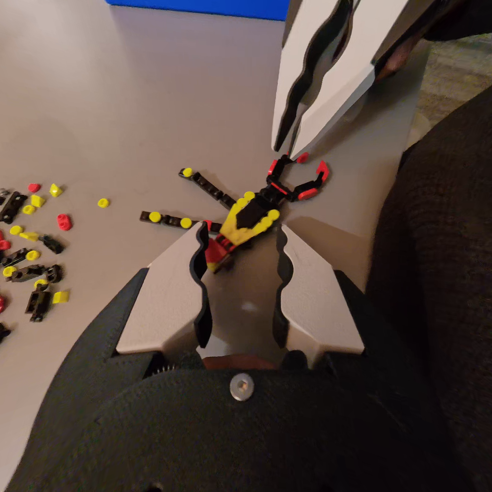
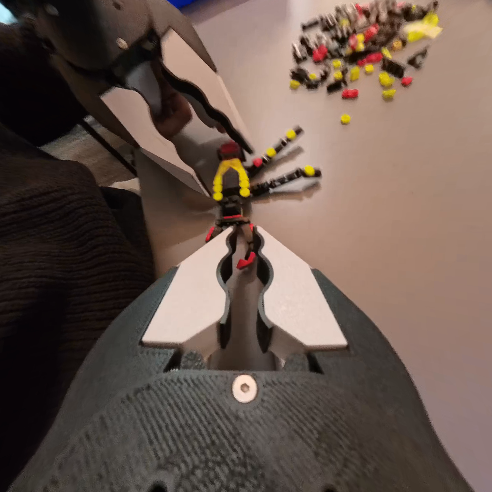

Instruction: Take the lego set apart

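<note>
Left wrist view
- Your left gripper [image 1: 241, 230]: jaws spread wide, nothing clamped; the tips flank the near end of the lego model [image 1: 250, 217], whose red tail piece lies between them.
- Lego model: flat on the grey table [image 1: 133, 106], yellow-and-black body at centre, two black leg strips with yellow studs reaching left, red-tipped pincer arms at its far right end.
- Your right gripper [image 1: 286, 153]: comes down from the top right, tips nearly together at one black-and-red pincer arm; contact looks likely, but you cannot tell for sure that it is pinched.
- Loose pieces [image 1: 32, 253]: black, yellow and red bits scattered at the left edge; one yellow stud [image 1: 103, 203] lies apart, nearer the model.
- Blue object [image 1: 197, 8]: at the table's far edge.

Right wrist view (blurred)
- Your right gripper [image 2: 242, 231]: narrow gap, with a pincer arm running between the fingers; grip not certain.
- Lego model [image 2: 231, 181]: just beyond the tips, leg strips pointing right.
- Your left gripper [image 2: 226, 170]: far side of the model, jaws apart.
- Loose pieces [image 2: 359, 53]: heap at far right.
</note>
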{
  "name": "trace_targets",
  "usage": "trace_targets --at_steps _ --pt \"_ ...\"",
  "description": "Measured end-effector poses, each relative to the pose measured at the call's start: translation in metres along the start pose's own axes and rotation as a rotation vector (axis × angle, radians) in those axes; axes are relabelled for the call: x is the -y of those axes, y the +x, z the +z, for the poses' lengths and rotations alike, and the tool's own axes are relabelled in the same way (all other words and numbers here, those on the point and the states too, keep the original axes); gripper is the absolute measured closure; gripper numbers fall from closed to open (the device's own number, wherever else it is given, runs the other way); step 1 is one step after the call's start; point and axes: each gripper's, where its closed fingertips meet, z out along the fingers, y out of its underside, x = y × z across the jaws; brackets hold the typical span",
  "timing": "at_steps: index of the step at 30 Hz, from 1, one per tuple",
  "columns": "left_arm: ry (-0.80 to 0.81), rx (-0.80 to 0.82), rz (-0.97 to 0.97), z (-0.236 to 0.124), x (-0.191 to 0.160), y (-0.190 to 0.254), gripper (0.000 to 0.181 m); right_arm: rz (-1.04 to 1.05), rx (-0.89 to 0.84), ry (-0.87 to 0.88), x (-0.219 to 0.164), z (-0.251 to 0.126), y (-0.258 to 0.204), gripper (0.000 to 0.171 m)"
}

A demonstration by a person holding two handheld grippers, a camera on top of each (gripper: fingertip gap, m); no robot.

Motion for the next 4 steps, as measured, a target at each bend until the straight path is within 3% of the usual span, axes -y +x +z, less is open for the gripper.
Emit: trace_targets --at_steps 4 --pt "0.018 -0.020 0.026 0.003 0.005 0.008 0.138 -0.103 -0.005 0.229 0.041 -0.013 -0.013 0.167"
